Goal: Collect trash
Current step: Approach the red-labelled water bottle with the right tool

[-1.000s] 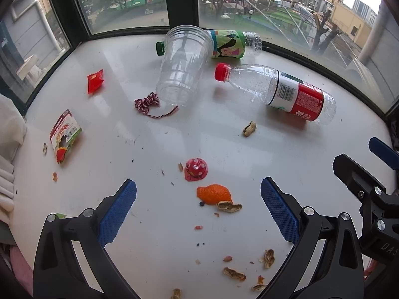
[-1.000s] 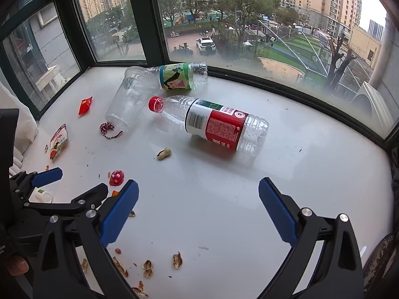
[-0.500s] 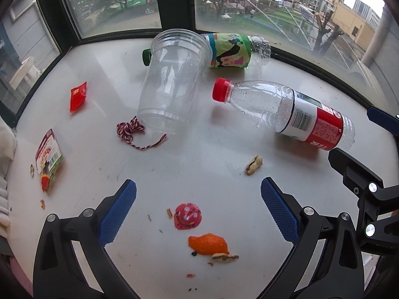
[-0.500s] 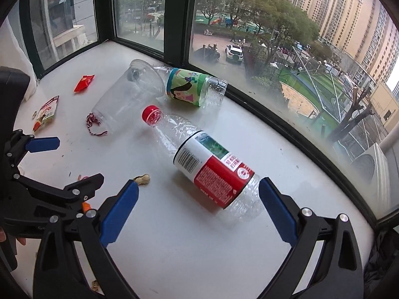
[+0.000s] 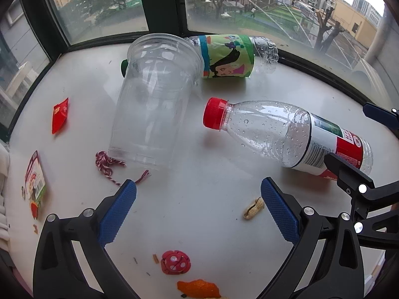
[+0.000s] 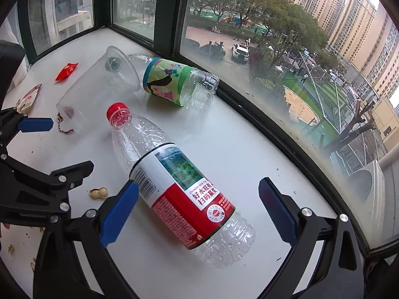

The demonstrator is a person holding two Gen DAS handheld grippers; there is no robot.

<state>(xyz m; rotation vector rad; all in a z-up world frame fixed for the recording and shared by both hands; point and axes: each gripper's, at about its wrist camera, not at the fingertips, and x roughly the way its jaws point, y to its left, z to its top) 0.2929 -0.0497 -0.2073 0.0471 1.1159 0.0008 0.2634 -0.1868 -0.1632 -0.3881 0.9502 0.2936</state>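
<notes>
A red-capped clear bottle [image 6: 174, 177] with a red and white label lies on the white windowsill [image 6: 224, 134]. My right gripper [image 6: 198, 211] is open, its blue pads on either side of the bottle's labelled lower half. In the left wrist view the same bottle [image 5: 286, 132] lies right of centre. A clear plastic cup [image 5: 154, 99] lies on its side, and a green-labelled bottle [image 5: 229, 57] lies behind it. My left gripper [image 5: 198, 211] is open and empty, just short of the cup's base and a red-white string [image 5: 107, 164].
Small litter dots the sill: a red packet [image 5: 59, 114], a snack wrapper [image 5: 35, 184], a peanut shell [image 5: 253, 208], a red round wrapper [image 5: 174, 261], orange peel [image 5: 199, 289]. Window frames [image 6: 249, 104] border the sill behind. More shells [image 6: 11, 249] lie at the left.
Both grippers have moved forward. The right one now straddles the red-capped bottle; the left one has closed in on the cup. The trash has not moved.
</notes>
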